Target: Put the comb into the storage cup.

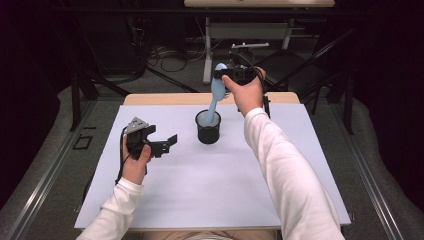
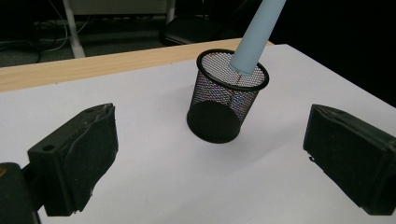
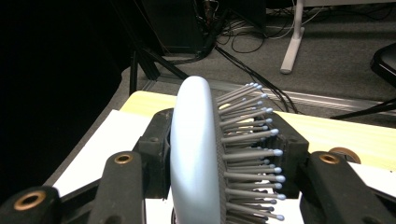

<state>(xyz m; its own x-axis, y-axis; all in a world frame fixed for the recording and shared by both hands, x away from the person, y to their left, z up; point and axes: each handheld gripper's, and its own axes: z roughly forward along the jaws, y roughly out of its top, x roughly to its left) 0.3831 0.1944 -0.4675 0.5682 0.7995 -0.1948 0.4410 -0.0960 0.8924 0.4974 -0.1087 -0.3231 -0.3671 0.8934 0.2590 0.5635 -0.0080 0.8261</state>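
1 light-blue hairbrush sits clamped between the 2 jaws of the right gripper, its head pinched front and back, bristles pointing to 3 o'clock in the right gripper view. Its handle slants down to 6 o'clock into 1 black mesh cup standing upright on the white mat. At 9 o'clock from the cup, well apart, the left gripper hovers with jaws spread wide, gripping nothing.
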